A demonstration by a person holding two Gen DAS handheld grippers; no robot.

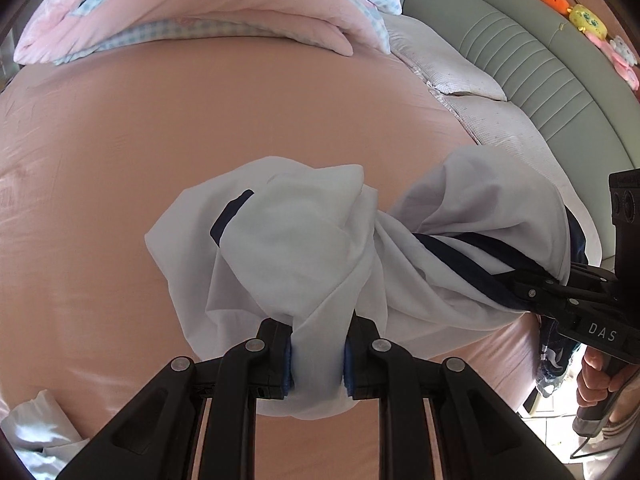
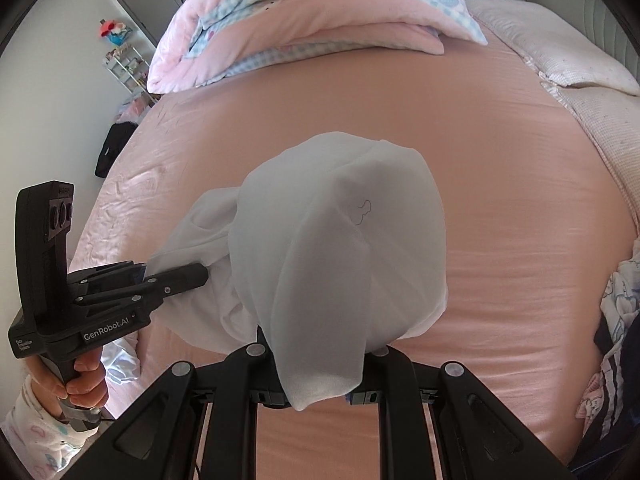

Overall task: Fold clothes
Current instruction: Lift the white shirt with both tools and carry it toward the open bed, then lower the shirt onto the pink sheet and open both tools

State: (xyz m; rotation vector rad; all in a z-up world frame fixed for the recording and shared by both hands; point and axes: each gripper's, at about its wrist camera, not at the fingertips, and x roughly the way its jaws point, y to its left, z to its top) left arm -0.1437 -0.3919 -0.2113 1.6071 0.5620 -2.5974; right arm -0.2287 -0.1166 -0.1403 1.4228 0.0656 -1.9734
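A white garment with navy trim (image 1: pixel 304 248) hangs bunched between both grippers above a pink bed sheet (image 1: pixel 120 160). My left gripper (image 1: pixel 318 356) is shut on a fold of its white cloth, blue pads pressing from both sides. The right gripper (image 1: pixel 536 284) comes in from the right edge, shut on the navy-trimmed part. In the right wrist view the white garment (image 2: pixel 340 248) drapes over my right gripper (image 2: pixel 320 376), hiding the fingertips. The left gripper (image 2: pixel 200 274) there pinches the cloth at the left, held by a hand (image 2: pixel 86 384).
A folded pink and blue-checked quilt (image 1: pixel 208 12) lies at the far side of the bed. Pillows (image 1: pixel 452 68) and a grey padded headboard (image 1: pixel 520 40) with plush toys (image 1: pixel 580 16) stand at the right. More clothes (image 2: pixel 616 340) lie at the bed's right edge, white cloth (image 1: pixel 36 432) at the left.
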